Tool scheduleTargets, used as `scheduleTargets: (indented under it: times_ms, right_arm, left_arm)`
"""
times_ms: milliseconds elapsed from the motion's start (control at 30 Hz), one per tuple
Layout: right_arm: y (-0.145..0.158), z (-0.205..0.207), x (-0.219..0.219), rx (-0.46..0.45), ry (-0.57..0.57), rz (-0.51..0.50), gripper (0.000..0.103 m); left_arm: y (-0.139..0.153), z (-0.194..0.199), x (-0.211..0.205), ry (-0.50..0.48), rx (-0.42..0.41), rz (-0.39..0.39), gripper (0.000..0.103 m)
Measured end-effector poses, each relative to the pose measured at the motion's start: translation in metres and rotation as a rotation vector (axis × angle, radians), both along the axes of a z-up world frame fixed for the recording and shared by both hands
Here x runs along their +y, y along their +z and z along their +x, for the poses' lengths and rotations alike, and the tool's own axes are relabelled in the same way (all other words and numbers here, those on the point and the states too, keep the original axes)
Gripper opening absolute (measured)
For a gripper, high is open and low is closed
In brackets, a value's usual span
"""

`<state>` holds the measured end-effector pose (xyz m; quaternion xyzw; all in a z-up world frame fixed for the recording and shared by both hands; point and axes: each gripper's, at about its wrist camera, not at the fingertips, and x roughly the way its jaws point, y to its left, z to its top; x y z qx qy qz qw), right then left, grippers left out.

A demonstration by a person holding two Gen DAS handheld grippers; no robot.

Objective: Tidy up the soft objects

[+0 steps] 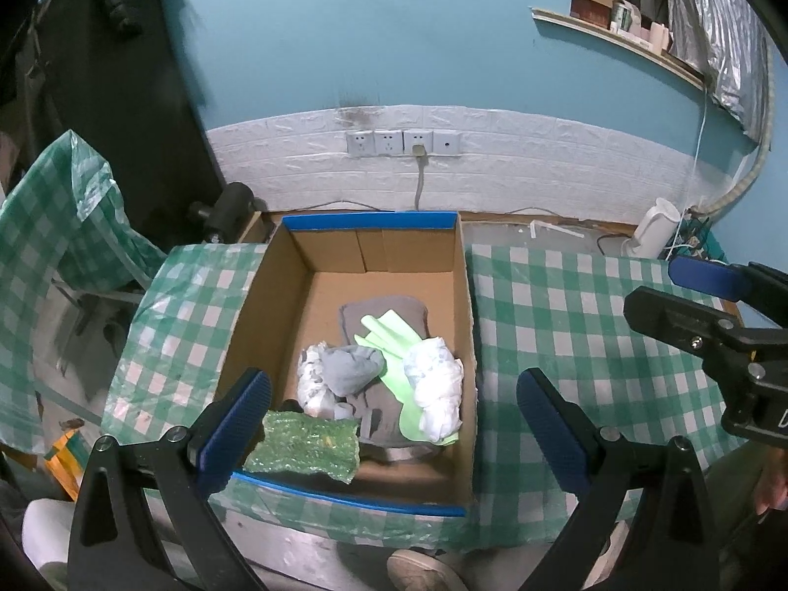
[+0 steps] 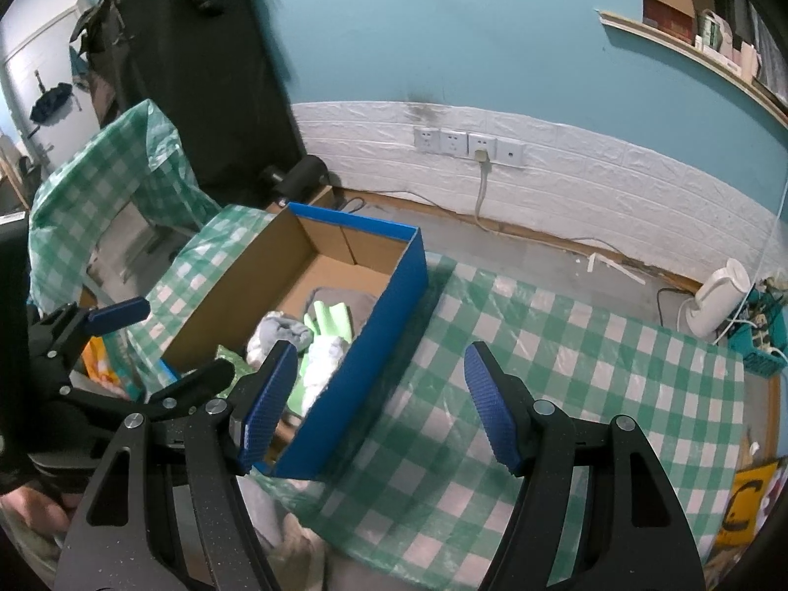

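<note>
The left gripper (image 1: 394, 431), its two blue-padded fingers spread wide apart and holding nothing, hung over the near end of the open blue-edged cardboard box (image 1: 460, 295). Directly ahead of and below its fingertips, inside the box, lay the soft objects: a crinkled green bubble-wrap sheet (image 1: 308, 445) draped on the near rim just beside the left finger, a balled grey sock (image 1: 352, 367), two crumpled white plastic bags (image 1: 436, 384), a light green rubber glove (image 1: 391, 340) and a flat grey cloth (image 1: 381, 312) beneath them. The right gripper (image 2: 381, 401) likewise stood with its jaws apart and empty, its left finger over the box's near corner, its right finger over the green-and-white checked tablecloth (image 2: 566, 369). Beyond the right gripper, far to its right, a white kettle (image 2: 714, 303) stood near the wall.
</note>
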<state>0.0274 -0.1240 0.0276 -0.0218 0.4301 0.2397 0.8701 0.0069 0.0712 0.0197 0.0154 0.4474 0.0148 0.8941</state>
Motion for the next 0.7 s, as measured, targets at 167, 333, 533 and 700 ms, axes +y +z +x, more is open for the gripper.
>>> scheduleTargets:
  times_ms: [167,333,533,700]
  right_arm:
    - [0.0006,-0.0008,-0.0001,-0.001,-0.002,0.000,0.070]
    - [0.0005,-0.0008,0.0004,0.000,-0.003,0.001,0.070]
    - [0.0015,-0.0015,-0.0002,-0.001,0.000,0.000,0.070]
    - [0.0011,-0.0015,0.0010,-0.002,-0.001,0.000,0.070]
  left_arm:
    - [0.0017,-0.0008,0.0021,-0.003,-0.002,-0.009,0.101]
    - [0.0027,-0.0020,0.0015,-0.007,-0.007,-0.004,0.101]
    - [0.0046,-0.0019,0.0027,-0.009,-0.008,-0.007,0.101]
    - [0.0057,-0.0014,0.0033,-0.008,-0.005,-0.006,0.101]
